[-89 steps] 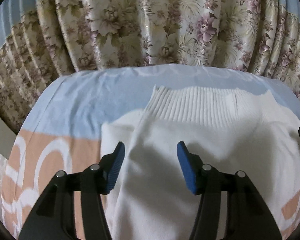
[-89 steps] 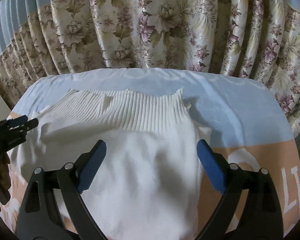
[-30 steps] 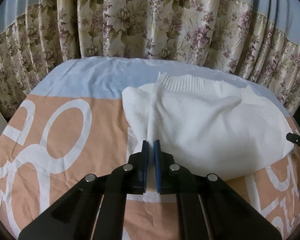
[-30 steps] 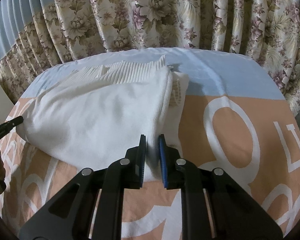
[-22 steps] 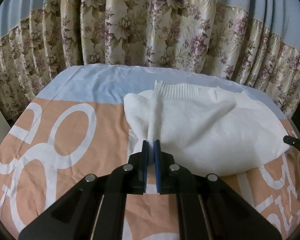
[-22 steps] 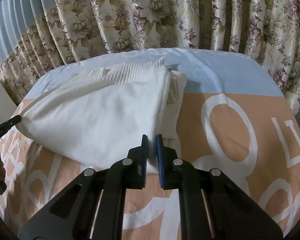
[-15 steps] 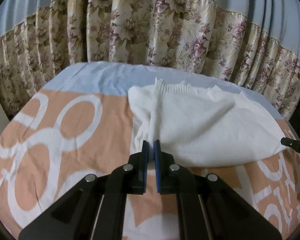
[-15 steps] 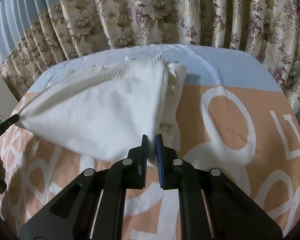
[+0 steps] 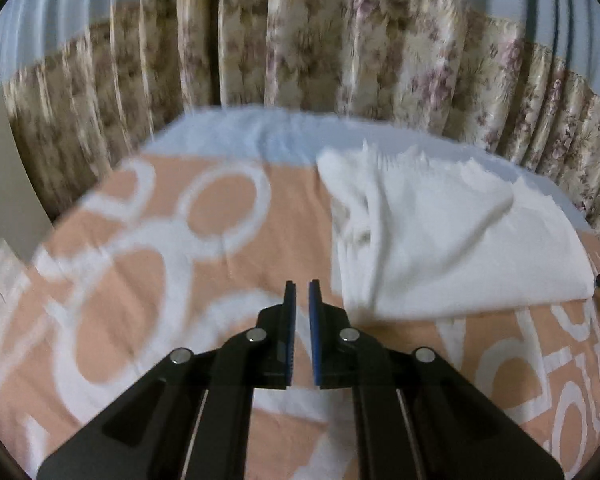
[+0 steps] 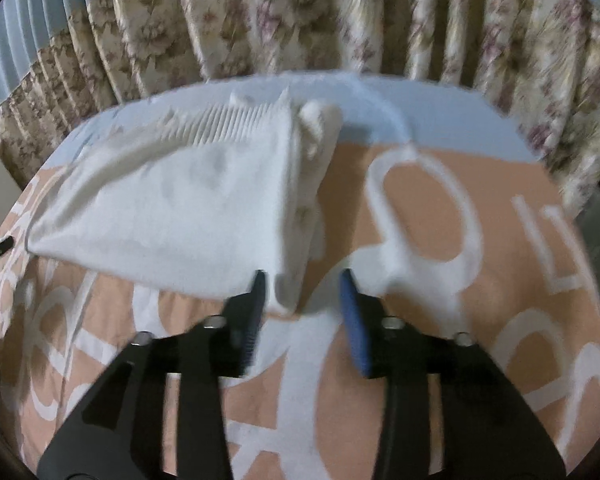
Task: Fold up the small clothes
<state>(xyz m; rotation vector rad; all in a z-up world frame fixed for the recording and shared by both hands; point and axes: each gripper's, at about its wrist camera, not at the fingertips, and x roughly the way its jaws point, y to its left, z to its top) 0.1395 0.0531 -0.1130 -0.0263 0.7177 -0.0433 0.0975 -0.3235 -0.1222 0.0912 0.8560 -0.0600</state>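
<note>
The bed (image 9: pixel 148 272) carries a peach and white spread, and the sweater (image 9: pixel 452 240) lies on it folded over into a thick white wad, ribbed edge toward the curtain (image 9: pixel 300 48). That fold looks done; tidying may remain. The right gripper (image 10: pixel 303 286) is spread at its corner. The left gripper (image 9: pixel 301 296) is nearly pressed together, holding nothing.

**Where things lie on the bed**

The folded sweater (image 9: pixel 452 240) lies on the bed cover (image 9: pixel 160 248), toward its far side. Behind the bed hangs the curtain (image 9: pixel 300 52). The left gripper (image 9: pixel 302 312) is before the sweater's left edge, apart from it. The right gripper (image 10: pixel 304 300) is at the near right corner, which lies between its fingers.
</note>
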